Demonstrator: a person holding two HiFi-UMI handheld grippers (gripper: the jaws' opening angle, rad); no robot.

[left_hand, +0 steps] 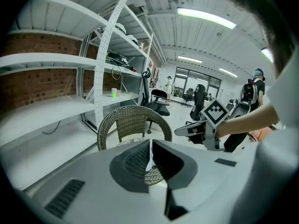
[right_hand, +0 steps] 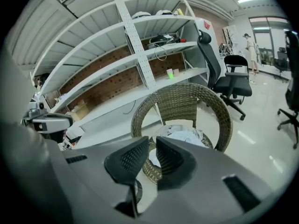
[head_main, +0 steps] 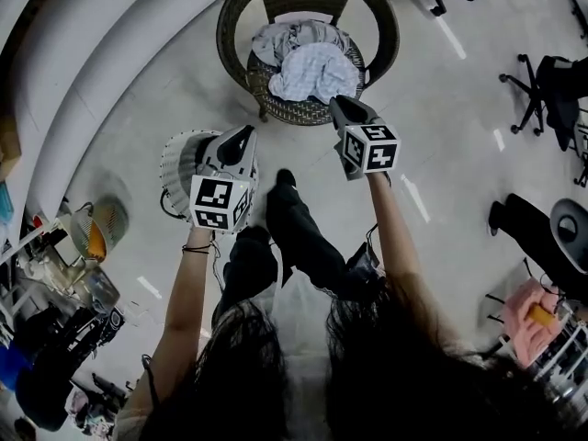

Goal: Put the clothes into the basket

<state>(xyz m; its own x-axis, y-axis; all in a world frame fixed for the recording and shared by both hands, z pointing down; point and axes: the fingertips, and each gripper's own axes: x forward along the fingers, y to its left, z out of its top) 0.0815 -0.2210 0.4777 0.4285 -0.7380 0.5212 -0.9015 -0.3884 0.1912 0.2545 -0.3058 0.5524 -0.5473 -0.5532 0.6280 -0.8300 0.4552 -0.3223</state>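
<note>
A heap of pale grey and white clothes [head_main: 308, 62] lies on the seat of a round wicker chair [head_main: 234, 12] ahead of me. My right gripper [head_main: 342, 108] hangs at the chair's front edge, just short of the clothes [right_hand: 184, 136], shut with nothing between its jaws. My left gripper [head_main: 241, 141] is lower and to the left, over a white ribbed basket [head_main: 179, 168] on the floor, and its jaws also stand together, empty. The left gripper view looks past the left gripper [left_hand: 151, 143] at the chair [left_hand: 133, 118]. The right gripper [right_hand: 153, 143] points at the chair [right_hand: 182, 99].
White shelving [head_main: 83, 72] curves along the left. Black office chairs [head_main: 542, 90] stand at the right, and a pink cloth [head_main: 528, 315] lies at the lower right. Clutter [head_main: 64, 320] fills the lower left. My dark-trousered legs [head_main: 294, 237] stand between basket and chair.
</note>
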